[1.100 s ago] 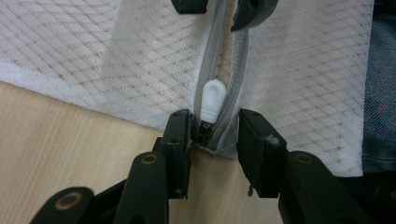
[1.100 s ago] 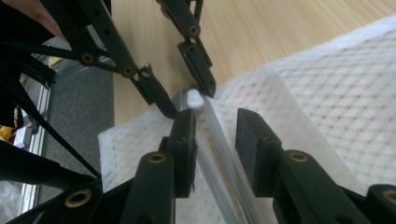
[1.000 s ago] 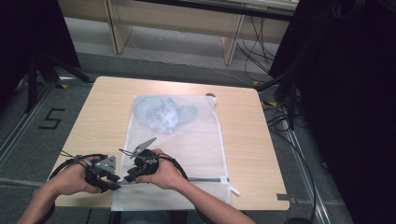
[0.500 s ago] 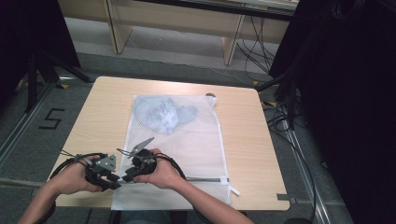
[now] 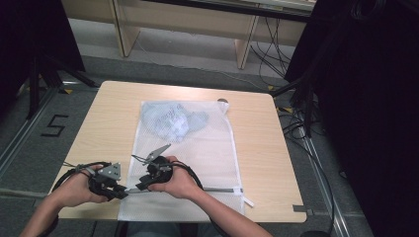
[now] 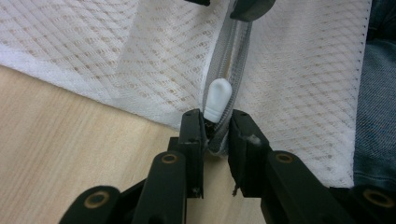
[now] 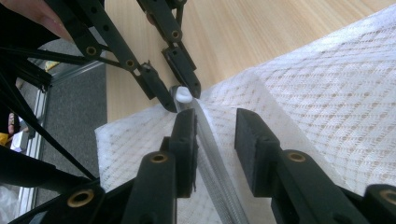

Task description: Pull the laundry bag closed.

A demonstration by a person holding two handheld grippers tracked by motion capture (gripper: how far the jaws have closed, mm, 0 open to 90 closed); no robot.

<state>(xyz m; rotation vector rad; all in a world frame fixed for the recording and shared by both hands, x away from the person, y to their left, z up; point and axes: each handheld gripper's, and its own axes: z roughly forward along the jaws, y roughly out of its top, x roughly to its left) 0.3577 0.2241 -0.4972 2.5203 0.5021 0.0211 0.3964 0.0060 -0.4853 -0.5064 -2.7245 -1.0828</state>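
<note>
One white mesh bag (image 5: 197, 163), left tool (image 6: 215, 133) pinching its zipper pull (image 6: 217, 99), right tool (image 7: 215, 128) spread.

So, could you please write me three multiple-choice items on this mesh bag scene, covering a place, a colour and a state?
1. Where in the mesh bag does the bluish garment lie?
A. far end
B. near end
C. outside the bag

2. What colour is the zipper pull?
A. red
B. white
C. black

3. How does the left gripper stand?
A. wide open above the table
B. closed around the zipper end, by the pull
C. holding the garment

Answers: 1 A, in the high view the garment sits at the end far from the hands. 2 B, the left gripper view shows a white tab. 3 B, its jaws pinch the grey zipper tape beside the pull.
</note>
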